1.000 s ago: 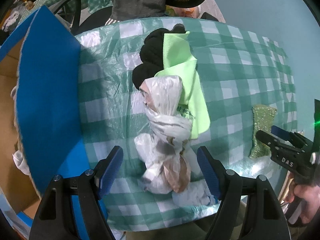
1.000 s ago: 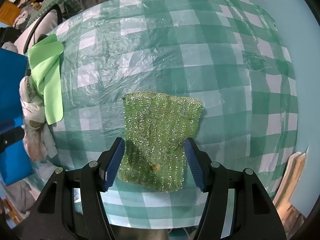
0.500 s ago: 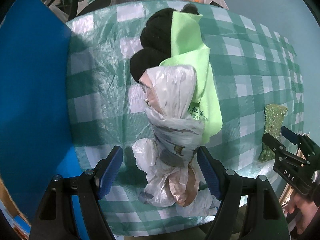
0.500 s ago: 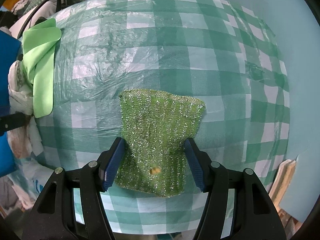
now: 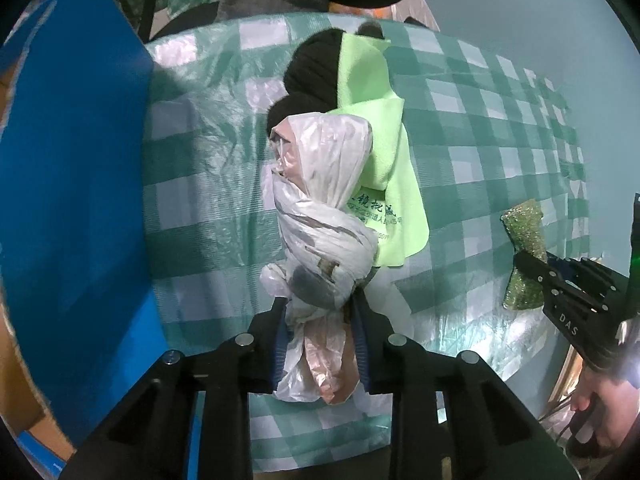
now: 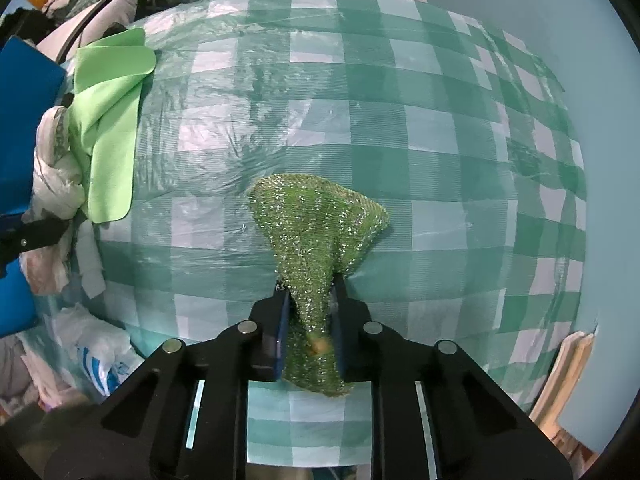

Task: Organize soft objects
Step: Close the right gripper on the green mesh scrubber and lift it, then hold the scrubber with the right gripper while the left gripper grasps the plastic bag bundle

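My left gripper (image 5: pixel 318 336) is shut on a knotted bundle of white plastic bags (image 5: pixel 324 216) lying on the green checked table (image 5: pixel 208 184). A light green cloth (image 5: pixel 380 128) and a black fuzzy item (image 5: pixel 312 76) lie just behind the bundle. My right gripper (image 6: pixel 310 332) is shut on a glittery green scouring cloth (image 6: pixel 316 224), pinching its near part into a bow shape. In the left wrist view that cloth (image 5: pixel 524 236) and the right gripper (image 5: pixel 536 268) show at the right edge.
A blue-lined cardboard box wall (image 5: pixel 72 184) stands left of the bundle. More plastic bags (image 6: pixel 96 356) lie off the table's left edge in the right wrist view. A wooden frame (image 6: pixel 560 376) leans by the blue wall (image 6: pixel 560 8) at the right.
Both grippers have gone from open to shut: the left closed on the plastic bag bundle, the right closed on the glittery green cloth, bunching it.
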The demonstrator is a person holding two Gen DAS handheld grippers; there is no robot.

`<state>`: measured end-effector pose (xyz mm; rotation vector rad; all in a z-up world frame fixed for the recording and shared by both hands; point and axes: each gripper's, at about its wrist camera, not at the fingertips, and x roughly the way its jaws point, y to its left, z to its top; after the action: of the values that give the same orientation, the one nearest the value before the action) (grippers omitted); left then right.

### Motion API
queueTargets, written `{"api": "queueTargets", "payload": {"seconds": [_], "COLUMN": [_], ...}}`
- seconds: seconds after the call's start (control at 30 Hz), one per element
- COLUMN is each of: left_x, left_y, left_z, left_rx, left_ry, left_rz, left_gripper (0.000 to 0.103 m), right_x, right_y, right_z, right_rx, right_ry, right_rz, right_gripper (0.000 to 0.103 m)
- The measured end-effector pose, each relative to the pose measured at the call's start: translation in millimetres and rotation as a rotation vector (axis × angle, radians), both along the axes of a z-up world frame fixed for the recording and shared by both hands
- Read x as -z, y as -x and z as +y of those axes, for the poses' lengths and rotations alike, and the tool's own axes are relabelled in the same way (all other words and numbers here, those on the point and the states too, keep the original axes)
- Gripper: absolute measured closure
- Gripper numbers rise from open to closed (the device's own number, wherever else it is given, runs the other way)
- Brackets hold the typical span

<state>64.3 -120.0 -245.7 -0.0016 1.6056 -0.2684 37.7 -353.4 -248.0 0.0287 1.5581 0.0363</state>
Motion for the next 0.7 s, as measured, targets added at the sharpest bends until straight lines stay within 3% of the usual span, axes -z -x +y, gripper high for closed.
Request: {"api": "queueTargets", "payload": {"seconds": [0.27,0.7], "left_x": [-9.5,-59.0], "left_y": [11.5,30.7], "left_z": [15.5,18.2], "left_rx": [-0.029,-0.012], "left_ry": [0.008,0.026], "left_rz": [-0.026,-0.101], "left_gripper": [0.076,0.076], "right_x": [-15.1,-60.0], "right_y": [12.1,26.7], "right_z": [-1.3,11.4], "right_rx": [-0.002,-0.045], "right_ry": [-0.052,-0.114], "right_rz": [-0.045,-0.126], "right_gripper": [0.088,0.088]}}
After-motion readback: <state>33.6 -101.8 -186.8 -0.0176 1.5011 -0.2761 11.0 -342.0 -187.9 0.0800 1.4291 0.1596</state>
